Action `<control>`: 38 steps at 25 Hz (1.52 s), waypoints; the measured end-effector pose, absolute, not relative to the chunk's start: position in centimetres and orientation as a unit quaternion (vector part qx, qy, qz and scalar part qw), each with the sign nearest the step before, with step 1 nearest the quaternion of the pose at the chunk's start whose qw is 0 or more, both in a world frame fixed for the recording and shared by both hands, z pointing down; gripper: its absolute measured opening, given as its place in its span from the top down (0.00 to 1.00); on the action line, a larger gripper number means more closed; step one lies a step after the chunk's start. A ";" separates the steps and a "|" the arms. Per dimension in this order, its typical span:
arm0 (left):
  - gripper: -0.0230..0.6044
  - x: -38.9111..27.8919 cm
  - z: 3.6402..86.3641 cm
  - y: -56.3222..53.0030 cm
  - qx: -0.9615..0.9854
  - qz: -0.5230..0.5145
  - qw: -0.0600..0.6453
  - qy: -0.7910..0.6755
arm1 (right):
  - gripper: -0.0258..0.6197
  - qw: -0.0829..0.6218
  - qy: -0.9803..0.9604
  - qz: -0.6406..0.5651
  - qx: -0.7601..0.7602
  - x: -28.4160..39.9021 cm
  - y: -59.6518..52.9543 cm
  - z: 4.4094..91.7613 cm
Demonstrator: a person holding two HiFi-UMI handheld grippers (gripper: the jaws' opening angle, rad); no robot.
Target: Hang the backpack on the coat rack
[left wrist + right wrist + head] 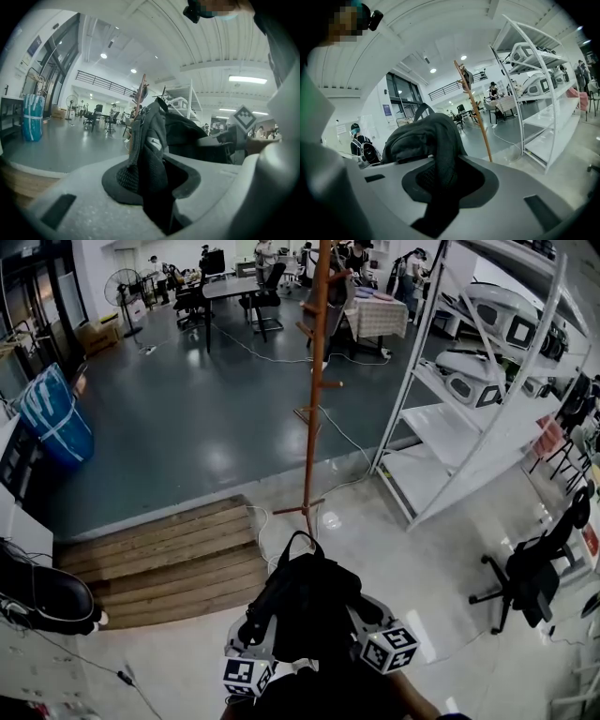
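A black backpack [305, 601] hangs between my two grippers low in the head view, its top loop [298, 538] pointing toward the coat rack. My left gripper [264, 638] is shut on a black shoulder strap [152, 154]. My right gripper [361, 629] is shut on the other strap [438, 164]. The wooden coat rack [314, 381] stands upright just ahead, a thin pole with short pegs; it also shows as a slanted pole [476, 115] in the right gripper view and behind the bag [140, 96] in the left gripper view.
A white metal shelving unit [469, 399] with helmets stands right of the rack. A wooden pallet [164, 559] lies to the left on the floor. A black office chair [534, 563] sits at the right. Cables [342, 432] run across the floor near the rack's base.
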State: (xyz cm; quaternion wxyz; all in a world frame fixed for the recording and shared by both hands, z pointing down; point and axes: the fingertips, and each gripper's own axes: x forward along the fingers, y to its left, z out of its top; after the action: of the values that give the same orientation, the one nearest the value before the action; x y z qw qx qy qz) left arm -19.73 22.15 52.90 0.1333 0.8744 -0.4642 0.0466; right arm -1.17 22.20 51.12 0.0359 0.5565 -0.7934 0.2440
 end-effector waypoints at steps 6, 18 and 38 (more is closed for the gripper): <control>0.79 -19.3 53.4 17.5 0.869 0.052 0.126 -0.475 | 0.83 0.034 -0.803 0.248 0.541 -0.9 17.0 51.8; 0.79 -16.3 53.4 5.3 0.852 0.059 0.142 -0.501 | 0.83 0.040 -0.819 0.244 0.518 2.3 4.2 51.7; 0.79 -10.6 54.7 -9.1 0.835 0.074 0.150 -0.524 | 0.83 0.041 -0.834 0.248 0.492 8.0 -10.7 52.8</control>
State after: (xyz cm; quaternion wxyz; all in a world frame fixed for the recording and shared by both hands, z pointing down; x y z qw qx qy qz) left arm -10.56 -9.08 54.67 0.1495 0.8350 -0.5244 0.0739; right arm 8.01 -10.69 52.81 0.0411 0.4920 -0.8335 0.2478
